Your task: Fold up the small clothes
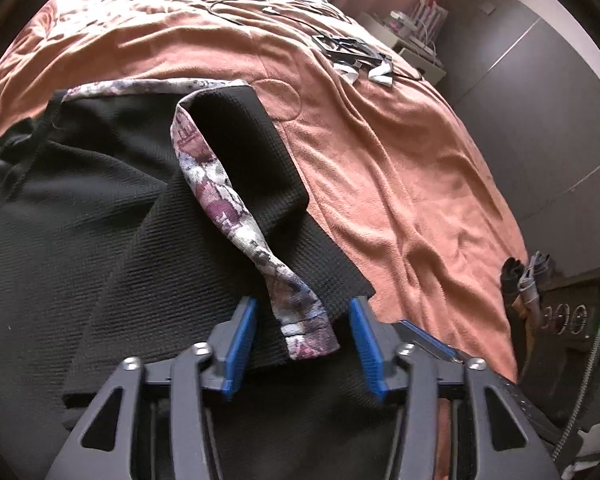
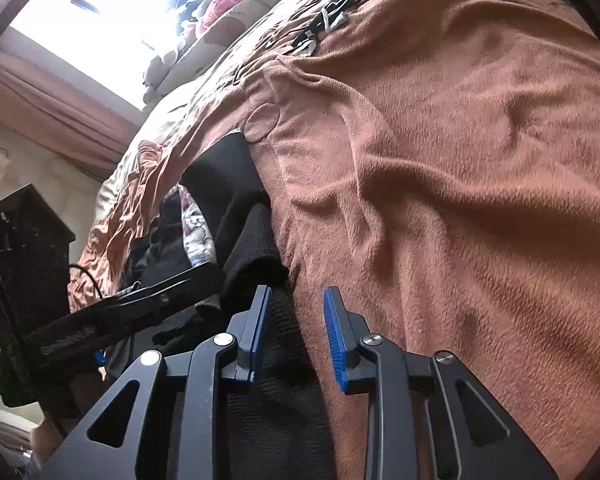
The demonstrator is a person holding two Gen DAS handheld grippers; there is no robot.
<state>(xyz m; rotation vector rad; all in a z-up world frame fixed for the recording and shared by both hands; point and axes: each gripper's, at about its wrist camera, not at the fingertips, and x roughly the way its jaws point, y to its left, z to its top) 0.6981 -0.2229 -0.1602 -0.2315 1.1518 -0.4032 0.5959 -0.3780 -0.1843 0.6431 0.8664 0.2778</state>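
Plainly, the bed [image 1: 400, 168] filled both views, its terracotta blanket [image 2: 460, 200] rumpled from upper left to lower right. My black garment [image 1: 100, 240] lay across the left and middle of the left wrist view, partly doubled over, with its patterned trim [image 1: 236, 216] running diagonally down the middle towards my left tool [image 1: 303, 340]. That tool stood with its blue pads apart, the end of the trim lying between them but not gripped. My right tool [image 2: 296, 332] was likewise apart, poised at the garment's edge where black cloth met blanket, holding nothing.

I judged the risk to be this: the trim was loose and twisted, so closing on it alone would likely drag the strip and pull the fold askew, not carry the panel with it. On the right, the pads might well pinch blanket along with cloth, since the two lay touching there.

Small dark and white objects [image 1: 356, 60] lay near the upper right of the bed; I could not tell what they were. The garment's near hem was cut off behind my tools, and its left part was lost in shadow.
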